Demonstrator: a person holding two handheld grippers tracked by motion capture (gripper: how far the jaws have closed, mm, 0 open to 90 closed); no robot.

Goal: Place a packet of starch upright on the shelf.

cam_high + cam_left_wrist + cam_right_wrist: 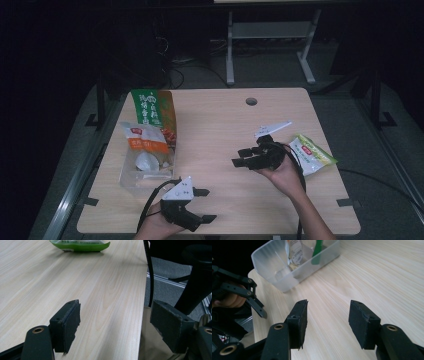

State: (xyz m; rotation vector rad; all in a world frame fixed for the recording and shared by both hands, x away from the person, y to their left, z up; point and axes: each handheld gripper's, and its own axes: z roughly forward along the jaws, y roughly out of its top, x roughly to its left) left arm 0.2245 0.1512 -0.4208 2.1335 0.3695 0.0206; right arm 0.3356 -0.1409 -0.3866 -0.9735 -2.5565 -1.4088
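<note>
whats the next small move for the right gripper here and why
Probably turn the right gripper back toward the green snack bag lying just behind it on the table. Its jaws stand open with nothing between them, that bag is the only one outside the clear bin, and it lies nearest this hand.

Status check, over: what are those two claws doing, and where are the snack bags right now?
Left gripper open, empty. Right gripper open, empty, over bare table. Green packet lying beside right hand; two bags in clear bin. Nothing in the way.

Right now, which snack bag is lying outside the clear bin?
The light green bag at the table's right edge, beside the right gripper. The orange-and-white bag and the tall green-and-orange bag stand in the clear bin.
</note>
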